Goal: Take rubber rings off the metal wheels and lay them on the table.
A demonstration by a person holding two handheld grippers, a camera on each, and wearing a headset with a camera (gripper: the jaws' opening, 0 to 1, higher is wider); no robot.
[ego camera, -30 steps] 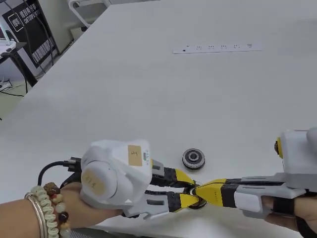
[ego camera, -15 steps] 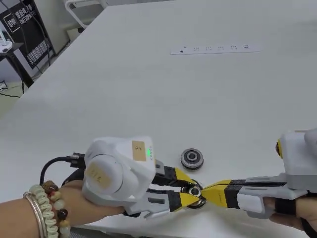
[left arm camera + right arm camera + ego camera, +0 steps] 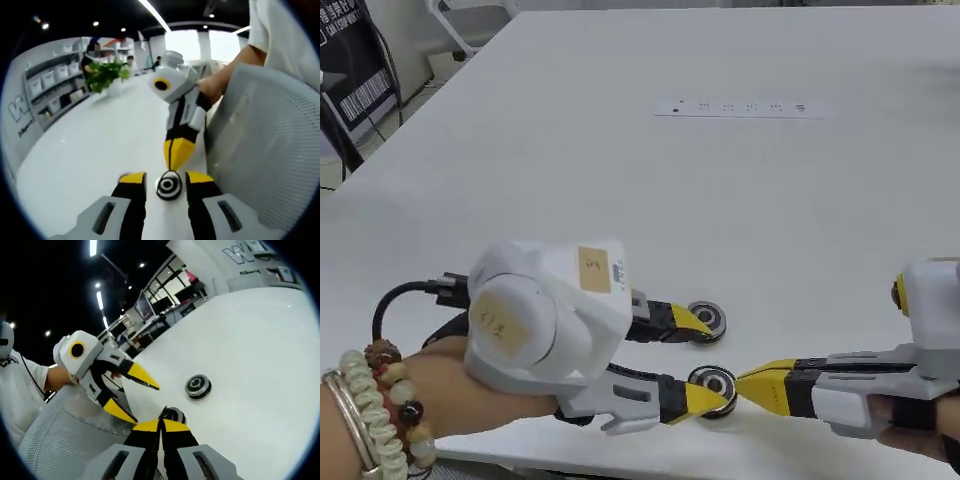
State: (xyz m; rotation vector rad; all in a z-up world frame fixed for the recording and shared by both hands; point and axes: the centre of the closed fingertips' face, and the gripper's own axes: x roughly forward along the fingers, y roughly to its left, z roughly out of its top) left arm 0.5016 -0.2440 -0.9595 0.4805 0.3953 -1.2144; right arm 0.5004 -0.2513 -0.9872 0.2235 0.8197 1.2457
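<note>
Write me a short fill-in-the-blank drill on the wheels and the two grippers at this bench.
1. Counting the near wheel and the far wheel, ___ metal wheels lie on the table.
2. The left gripper has its jaws ___, one on either side of the near wheel.
3. The right gripper points its tips at the near wheel with its jaws ___.

Missing words: two; open; shut
</note>
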